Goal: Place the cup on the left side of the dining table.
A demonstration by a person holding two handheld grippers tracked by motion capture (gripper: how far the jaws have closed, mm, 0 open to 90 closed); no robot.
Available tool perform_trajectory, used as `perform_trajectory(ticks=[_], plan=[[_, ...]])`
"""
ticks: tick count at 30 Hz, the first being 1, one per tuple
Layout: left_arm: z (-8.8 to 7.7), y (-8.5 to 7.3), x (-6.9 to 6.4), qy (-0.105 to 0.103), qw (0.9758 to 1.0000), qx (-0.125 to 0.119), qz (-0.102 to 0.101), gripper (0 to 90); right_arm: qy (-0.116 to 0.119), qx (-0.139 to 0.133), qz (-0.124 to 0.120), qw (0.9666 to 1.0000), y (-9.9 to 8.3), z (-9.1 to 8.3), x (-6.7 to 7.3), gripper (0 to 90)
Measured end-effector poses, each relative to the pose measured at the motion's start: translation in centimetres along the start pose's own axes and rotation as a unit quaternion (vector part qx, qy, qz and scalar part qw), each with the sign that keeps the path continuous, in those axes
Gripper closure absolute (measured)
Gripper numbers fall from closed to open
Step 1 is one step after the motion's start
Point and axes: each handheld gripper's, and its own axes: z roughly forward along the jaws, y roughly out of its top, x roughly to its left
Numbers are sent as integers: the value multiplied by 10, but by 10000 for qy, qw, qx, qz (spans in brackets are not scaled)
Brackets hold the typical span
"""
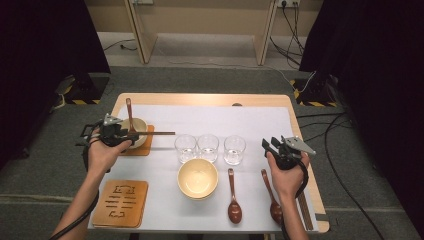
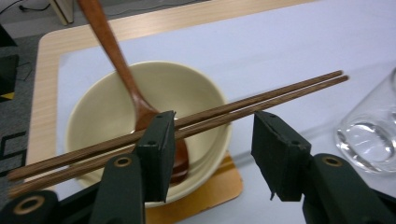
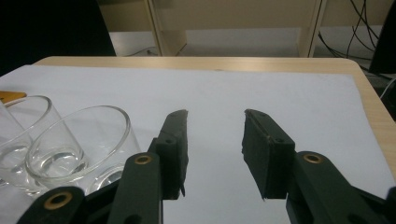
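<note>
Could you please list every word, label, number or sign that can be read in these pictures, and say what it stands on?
No readable text.
The wooden coaster at the near left of the table bears cut-out strokes like characters, too small to read in the high view.
The black-and-yellow striped tape on the floor is a marking without words.
The bowl, chopsticks, glasses and left gripper show no lettering.

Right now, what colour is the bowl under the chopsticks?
Cream bowl, clearest in the left gripper view.
</note>
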Motion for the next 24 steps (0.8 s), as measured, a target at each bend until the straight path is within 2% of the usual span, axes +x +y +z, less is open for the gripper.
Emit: perform_trajectory(ticks=[9,13,24], plan=[[-4,4,-28,-319,9993,-138,146,482,46,66,-6,10000,0,-1,5,604],[-5,6,-40,-542,9982,-147,185,480,68,71,-9,10000,1,-1,5,604],[16,7,-75,-1006,9945,24,295,484,83,92,2,9999,1,-2,5,602]])
